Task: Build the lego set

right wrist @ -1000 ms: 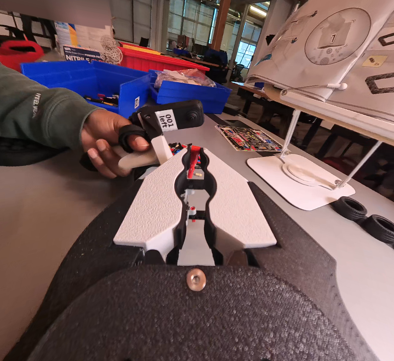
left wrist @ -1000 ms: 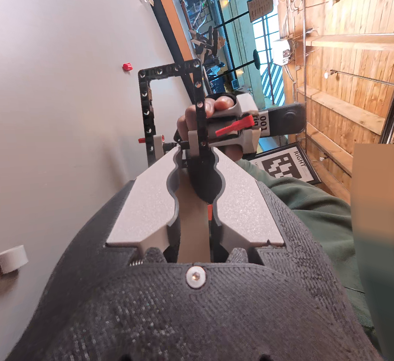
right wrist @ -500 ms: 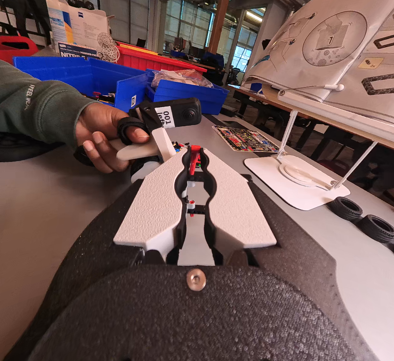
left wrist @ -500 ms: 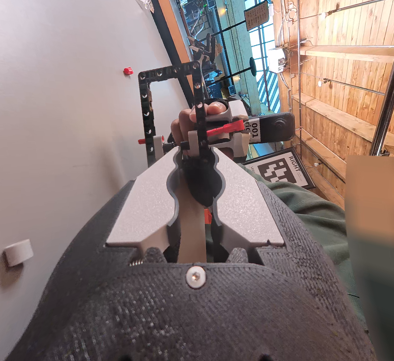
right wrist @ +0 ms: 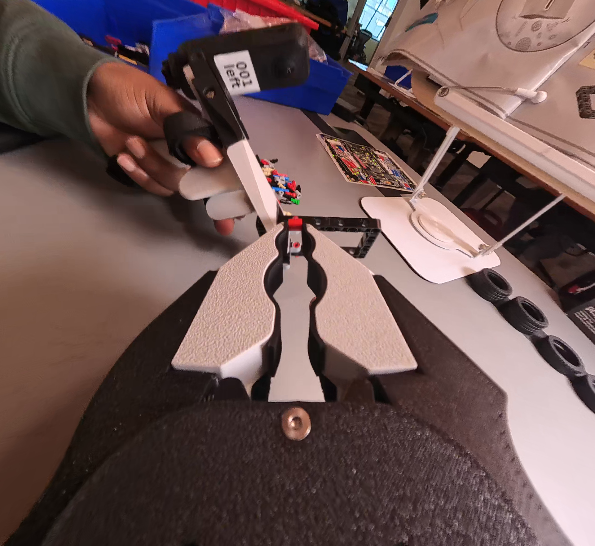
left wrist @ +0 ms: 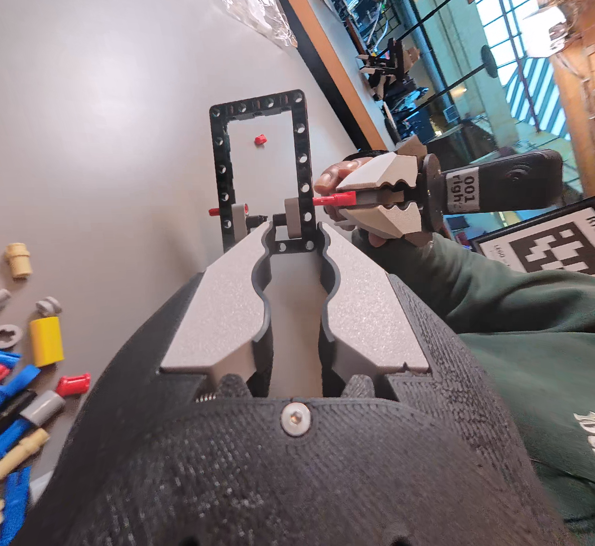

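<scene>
The black rectangular frame [left wrist: 262, 173] now lies flat on the grey table [left wrist: 106, 86], its near short end clamped between the fingertips of the left gripper [left wrist: 294, 242]; half a second ago the same frame stood edge-on in a narrower grip. The right gripper [left wrist: 354, 200], off to the side, pinches a red axle pin [left wrist: 335, 199] whose tip meets the grey connector [left wrist: 292, 218] on the frame's long beam. The pin has swung from a slant to level with the hole, which suggests insertion is beginning. A loose red piece [left wrist: 260, 139] shows through the frame's opening. Spare parts [left wrist: 45, 340] lie near the left gripper; black tyres [right wrist: 523, 316] line the table's far side.
</scene>
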{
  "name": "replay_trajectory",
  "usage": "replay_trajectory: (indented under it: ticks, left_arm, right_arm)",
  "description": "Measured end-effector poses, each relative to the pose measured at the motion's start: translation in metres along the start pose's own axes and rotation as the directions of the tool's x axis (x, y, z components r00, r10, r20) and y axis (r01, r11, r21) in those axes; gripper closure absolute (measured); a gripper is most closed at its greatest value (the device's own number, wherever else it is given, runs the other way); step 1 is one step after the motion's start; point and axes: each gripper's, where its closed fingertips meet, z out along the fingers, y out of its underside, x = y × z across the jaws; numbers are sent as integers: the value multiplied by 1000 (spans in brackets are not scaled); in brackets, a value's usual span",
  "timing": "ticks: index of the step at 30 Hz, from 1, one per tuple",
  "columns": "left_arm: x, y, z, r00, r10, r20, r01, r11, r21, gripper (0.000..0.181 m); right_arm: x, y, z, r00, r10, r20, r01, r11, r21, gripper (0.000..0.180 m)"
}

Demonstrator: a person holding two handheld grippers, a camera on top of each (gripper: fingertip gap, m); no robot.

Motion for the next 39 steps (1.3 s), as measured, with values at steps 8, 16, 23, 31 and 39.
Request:
replay_trajectory:
  ticks: [8,16,23,31,39]
  left_arm:
    - [-11,-1,-1,993,80,82,-79,997,-7,156]
    - [-15,2,1,992,84,99,-82,996,-20,156]
    - [-14,5,4,998,34,62,-33,999,-14,156]
    - [-5,-7,3,993,99,58,-103,992,77,156]
    - [-9,-8,1,991,103,83,-110,990,88,156]
  right_arm:
    - [-2,11,3,998,-59,-22,57,996,-64,174]
    - [-11,5,5,998,-55,11,55,998,-20,174]
    - [-17,3,8,999,-38,29,38,999,-14,174]
    - [-15,1,11,998,54,22,-54,999,1,174]
    - [10,5,4,986,165,-38,-165,986,8,174]
